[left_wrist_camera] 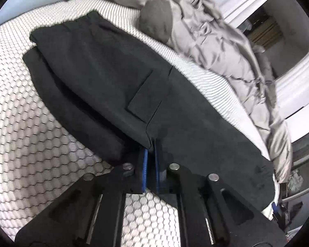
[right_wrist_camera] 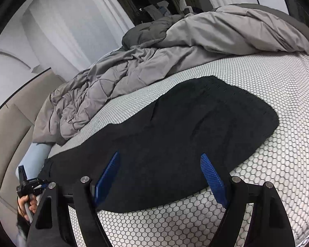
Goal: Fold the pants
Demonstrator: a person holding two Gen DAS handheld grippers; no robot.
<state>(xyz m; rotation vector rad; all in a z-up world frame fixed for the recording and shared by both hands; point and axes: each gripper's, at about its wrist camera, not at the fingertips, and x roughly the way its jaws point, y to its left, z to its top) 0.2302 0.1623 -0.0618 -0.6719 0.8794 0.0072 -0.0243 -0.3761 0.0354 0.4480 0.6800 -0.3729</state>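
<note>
My left tool [left_wrist_camera: 151, 154] is clamped on the near edge of the black pants [left_wrist_camera: 105, 78], which lie flat on the bed [left_wrist_camera: 20, 135]; my right tool [right_wrist_camera: 160, 160] hovers spread wide above them.

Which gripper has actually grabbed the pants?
The left gripper: its blue pads are pinched shut on the pants edge. The right gripper hangs wide open over them.
</note>
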